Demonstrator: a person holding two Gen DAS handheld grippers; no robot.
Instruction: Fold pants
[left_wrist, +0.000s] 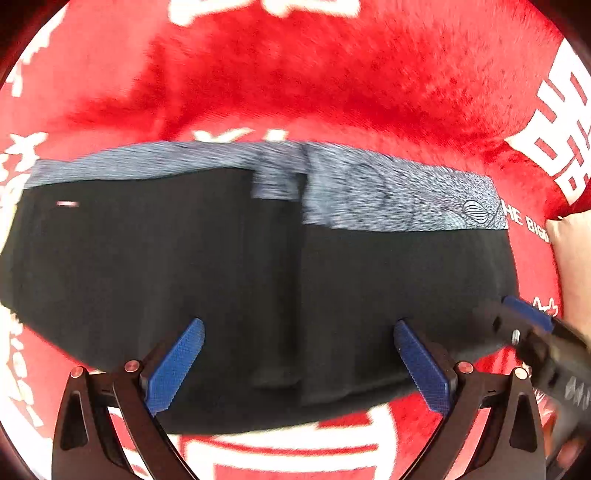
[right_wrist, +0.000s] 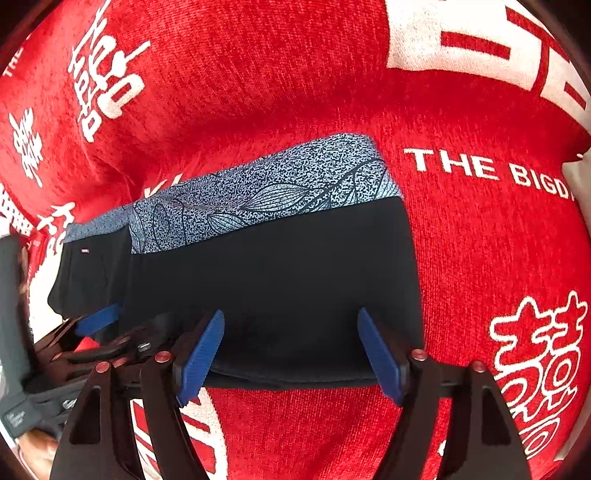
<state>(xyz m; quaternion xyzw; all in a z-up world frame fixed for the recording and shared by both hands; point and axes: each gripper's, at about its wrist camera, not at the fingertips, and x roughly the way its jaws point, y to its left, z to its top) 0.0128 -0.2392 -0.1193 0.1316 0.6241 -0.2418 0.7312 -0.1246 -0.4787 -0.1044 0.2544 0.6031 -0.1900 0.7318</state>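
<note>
The black pants (left_wrist: 229, 280) lie folded into a flat rectangle on the red cloth, with a blue-grey leaf-patterned waistband (left_wrist: 388, 195) along the far edge. My left gripper (left_wrist: 299, 354) is open, its blue pads just above the near edge of the pants, holding nothing. My right gripper (right_wrist: 291, 350) is also open and empty over the near right part of the pants (right_wrist: 273, 269). The waistband (right_wrist: 266, 195) shows at the far side. The right gripper shows in the left wrist view (left_wrist: 532, 317) at the right, and the left gripper shows in the right wrist view (right_wrist: 99, 317) at the left.
A red plush cloth (left_wrist: 332, 74) with white characters and lettering covers the whole surface (right_wrist: 480, 240). A hand (left_wrist: 572, 266) shows at the right edge of the left wrist view.
</note>
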